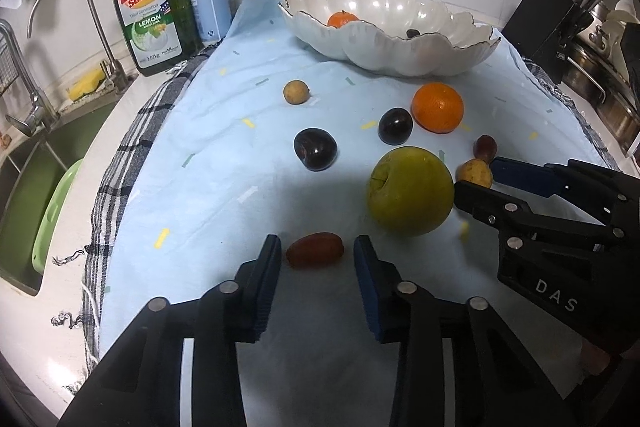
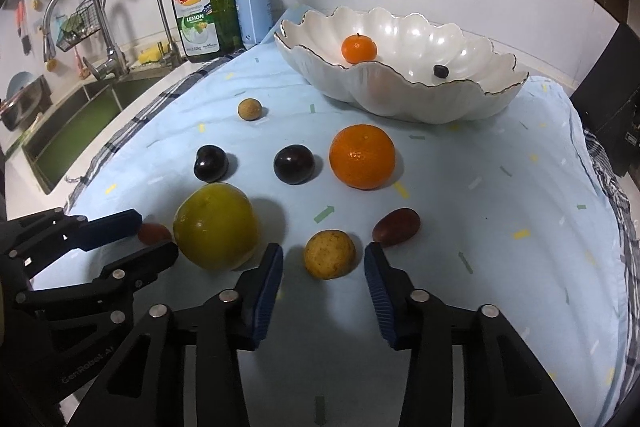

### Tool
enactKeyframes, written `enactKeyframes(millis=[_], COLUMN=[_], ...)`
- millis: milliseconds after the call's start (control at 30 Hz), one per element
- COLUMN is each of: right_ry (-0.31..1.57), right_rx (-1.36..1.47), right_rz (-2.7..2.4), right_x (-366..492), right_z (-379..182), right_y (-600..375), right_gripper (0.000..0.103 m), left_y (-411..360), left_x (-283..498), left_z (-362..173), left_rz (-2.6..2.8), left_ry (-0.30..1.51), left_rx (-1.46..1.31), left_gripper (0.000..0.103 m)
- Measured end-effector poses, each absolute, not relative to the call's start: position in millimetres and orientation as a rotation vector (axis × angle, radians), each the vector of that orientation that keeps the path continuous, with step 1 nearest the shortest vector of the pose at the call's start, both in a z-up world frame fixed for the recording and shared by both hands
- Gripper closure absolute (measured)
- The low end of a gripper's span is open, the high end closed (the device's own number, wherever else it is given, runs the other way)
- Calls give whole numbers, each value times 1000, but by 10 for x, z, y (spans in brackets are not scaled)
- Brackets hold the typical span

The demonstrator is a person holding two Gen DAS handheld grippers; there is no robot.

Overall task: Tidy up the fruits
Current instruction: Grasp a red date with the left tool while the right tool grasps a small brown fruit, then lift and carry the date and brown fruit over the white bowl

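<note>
Covering counter (image 1: 132,115), blue cloth (image 1: 224,155) (sink (image 1: 24,187) beside)

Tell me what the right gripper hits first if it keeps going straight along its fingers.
The right gripper would first meet the small yellow speckled fruit, which already sits between its open fingertips without visible contact. Past that lies the light blue cloth; depth is hard to judge through the fisheye.

My two tongs point down, side by side.

My left gripper (image 1: 316,253) has its jaws a little apart, not squeezing yet. My right gripper (image 2: 324,259) is the same, jaws a little apart, tilted down beside the left one.
</note>
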State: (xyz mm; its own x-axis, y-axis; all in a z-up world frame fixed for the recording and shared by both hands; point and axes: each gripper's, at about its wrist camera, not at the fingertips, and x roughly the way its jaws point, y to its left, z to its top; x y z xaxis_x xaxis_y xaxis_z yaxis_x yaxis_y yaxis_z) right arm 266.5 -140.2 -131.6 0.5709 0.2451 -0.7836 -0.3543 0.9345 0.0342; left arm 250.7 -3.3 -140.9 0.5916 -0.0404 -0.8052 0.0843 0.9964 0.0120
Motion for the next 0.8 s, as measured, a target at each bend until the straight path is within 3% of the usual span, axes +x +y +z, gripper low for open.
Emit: enactKeyframes(millis=[233, 800], right_ry=[911, 855], right_rx=[-134, -118], right_rz=[341, 352], right_x=[2700, 2522], right_z=[-1372, -1064], right_y=[-1399, -1436], right_gripper=[74, 74], left_y=[-21, -32], left_x=[2507, 2405], left_z=[-1424, -1111], left_rz=[-72, -94], left_ry=[938, 849], left_rx=[51, 68], left_gripper=[76, 76])
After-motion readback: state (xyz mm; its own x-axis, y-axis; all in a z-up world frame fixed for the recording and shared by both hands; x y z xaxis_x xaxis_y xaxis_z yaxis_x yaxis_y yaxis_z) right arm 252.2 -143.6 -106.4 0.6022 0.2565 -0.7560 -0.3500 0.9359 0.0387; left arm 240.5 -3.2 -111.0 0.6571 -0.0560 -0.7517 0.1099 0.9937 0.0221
